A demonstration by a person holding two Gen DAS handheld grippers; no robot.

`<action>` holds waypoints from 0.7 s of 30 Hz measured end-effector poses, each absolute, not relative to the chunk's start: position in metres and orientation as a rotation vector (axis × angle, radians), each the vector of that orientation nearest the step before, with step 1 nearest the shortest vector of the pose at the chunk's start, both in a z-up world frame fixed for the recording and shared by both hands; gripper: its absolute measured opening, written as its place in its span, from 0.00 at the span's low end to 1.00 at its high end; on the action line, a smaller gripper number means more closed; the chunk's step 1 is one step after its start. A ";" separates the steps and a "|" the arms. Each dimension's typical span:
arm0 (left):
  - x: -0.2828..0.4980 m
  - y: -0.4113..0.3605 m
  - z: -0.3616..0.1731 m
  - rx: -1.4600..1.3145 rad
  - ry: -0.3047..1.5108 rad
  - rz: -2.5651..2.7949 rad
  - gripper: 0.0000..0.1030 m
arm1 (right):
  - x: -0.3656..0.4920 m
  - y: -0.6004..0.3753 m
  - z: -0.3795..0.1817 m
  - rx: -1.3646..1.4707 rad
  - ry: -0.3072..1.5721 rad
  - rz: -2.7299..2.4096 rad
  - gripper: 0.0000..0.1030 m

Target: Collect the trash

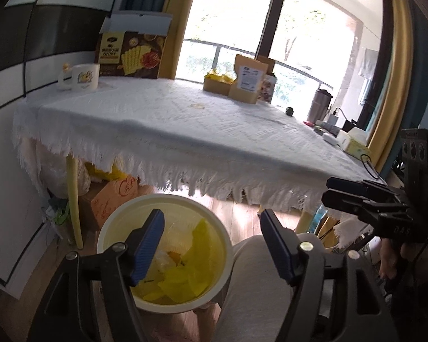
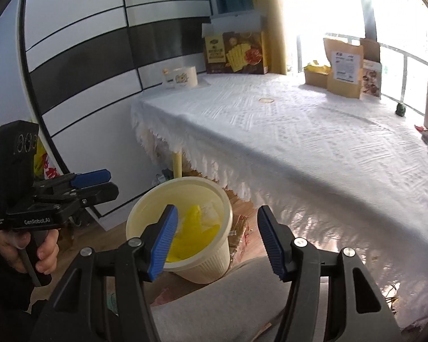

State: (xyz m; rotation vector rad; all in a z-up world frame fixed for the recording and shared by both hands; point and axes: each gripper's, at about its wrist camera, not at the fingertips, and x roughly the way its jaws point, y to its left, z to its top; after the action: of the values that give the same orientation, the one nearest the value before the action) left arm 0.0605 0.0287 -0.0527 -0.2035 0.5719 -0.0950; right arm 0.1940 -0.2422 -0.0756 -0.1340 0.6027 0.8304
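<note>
A cream trash bin [image 1: 145, 208] stands on the wooden floor by the table's near edge, holding yellow wrappers [image 1: 182, 282] and clear plastic. It also shows in the right wrist view [image 2: 211, 268]. My left gripper [image 1: 214, 248] is open and empty above the bin. My right gripper [image 2: 216, 245] is open and empty, also above the bin. A small pale scrap [image 2: 266, 100] lies on the white tablecloth [image 2: 299, 142]; it shows in the left wrist view too [image 1: 197, 105].
On the table: a mug [image 1: 84, 77], a snack box [image 1: 131, 54], a box of yellow wrappers [image 1: 218, 82], a kraft pouch [image 1: 249, 78], a steel tumbler [image 1: 319, 105], a tissue box [image 1: 353, 141]. A carton [image 1: 111, 202] sits under the table. A grey-clad knee [image 1: 259, 279] is beside the bin.
</note>
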 end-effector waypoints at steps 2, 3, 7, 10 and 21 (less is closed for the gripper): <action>0.057 0.023 -0.046 -0.185 0.552 -0.099 0.69 | 0.189 -0.248 -0.071 -0.133 0.586 0.824 0.55; 0.055 0.020 -0.043 -0.176 0.545 -0.101 0.69 | 0.186 -0.252 -0.067 -0.132 0.576 0.820 0.55; 0.045 0.011 -0.029 -0.140 0.505 -0.093 0.70 | 0.175 -0.263 -0.053 -0.126 0.535 0.812 0.60; 0.037 0.007 -0.017 -0.126 0.473 -0.096 0.71 | 0.167 -0.270 -0.042 -0.121 0.505 0.807 0.61; 0.005 0.001 0.021 -0.090 0.320 -0.071 0.94 | 0.135 -0.287 -0.004 -0.102 0.407 0.805 0.77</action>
State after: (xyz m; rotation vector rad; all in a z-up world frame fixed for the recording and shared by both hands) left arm 0.0048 0.0011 0.0215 -0.0905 0.3198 -0.0707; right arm 0.1345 -0.2870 -0.0039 -0.1016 0.4066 0.8052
